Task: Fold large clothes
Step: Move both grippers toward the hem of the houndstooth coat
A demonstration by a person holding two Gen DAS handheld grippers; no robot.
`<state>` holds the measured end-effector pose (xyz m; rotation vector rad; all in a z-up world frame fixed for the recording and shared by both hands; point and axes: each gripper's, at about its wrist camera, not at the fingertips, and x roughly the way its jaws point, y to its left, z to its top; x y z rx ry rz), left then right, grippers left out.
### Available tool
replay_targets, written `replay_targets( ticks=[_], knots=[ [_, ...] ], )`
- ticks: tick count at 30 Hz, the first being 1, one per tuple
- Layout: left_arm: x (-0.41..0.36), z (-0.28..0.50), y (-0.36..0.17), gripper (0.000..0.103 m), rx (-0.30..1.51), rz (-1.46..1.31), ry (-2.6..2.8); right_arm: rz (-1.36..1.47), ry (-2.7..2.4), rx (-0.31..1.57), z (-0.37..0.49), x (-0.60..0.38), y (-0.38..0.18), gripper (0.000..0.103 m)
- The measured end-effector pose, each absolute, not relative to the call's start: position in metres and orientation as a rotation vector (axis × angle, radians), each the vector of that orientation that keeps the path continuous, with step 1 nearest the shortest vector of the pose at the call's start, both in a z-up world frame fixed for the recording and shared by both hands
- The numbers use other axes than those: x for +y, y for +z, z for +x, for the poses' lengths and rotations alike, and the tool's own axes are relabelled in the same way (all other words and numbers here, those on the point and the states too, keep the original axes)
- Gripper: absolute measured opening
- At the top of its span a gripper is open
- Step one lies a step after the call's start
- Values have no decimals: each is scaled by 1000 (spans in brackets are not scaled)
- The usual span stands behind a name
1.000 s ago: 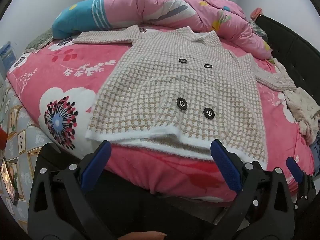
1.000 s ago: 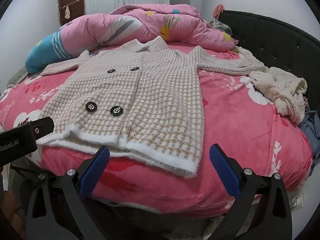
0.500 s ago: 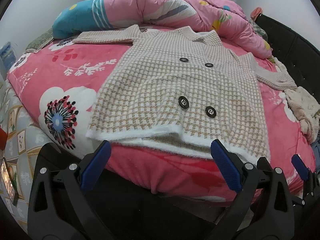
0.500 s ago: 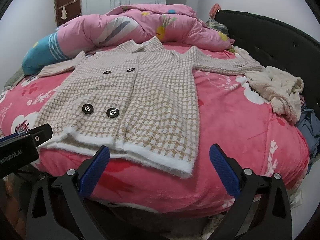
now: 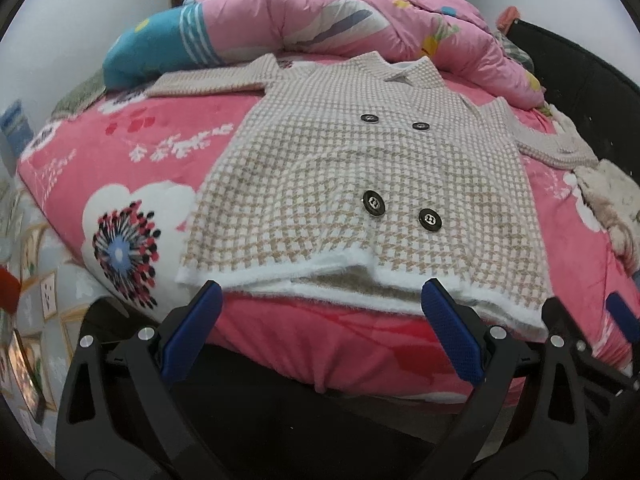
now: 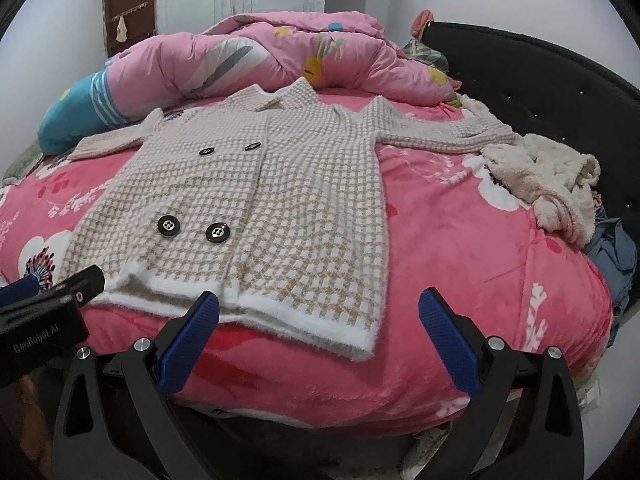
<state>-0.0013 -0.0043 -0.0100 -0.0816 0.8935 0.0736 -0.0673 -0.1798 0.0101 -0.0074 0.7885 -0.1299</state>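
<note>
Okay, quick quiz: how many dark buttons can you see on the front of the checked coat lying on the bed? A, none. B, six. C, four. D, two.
C: the checked coat shows two small dark buttons higher up and two larger ones near the white hem, four in all.

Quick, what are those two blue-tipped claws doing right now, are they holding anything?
Left gripper: open, holding nothing, just short of the coat's white hem.
Right gripper: open, holding nothing, also at the hem.
</note>
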Motion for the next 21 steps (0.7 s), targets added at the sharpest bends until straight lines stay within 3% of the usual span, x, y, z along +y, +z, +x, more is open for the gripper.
replay_targets(
  ticks=[21],
  knots=[
    [5, -4, -5, 97, 903, -119, 94, -44, -130, 746, -69, -174, 27, 97]
  ],
)
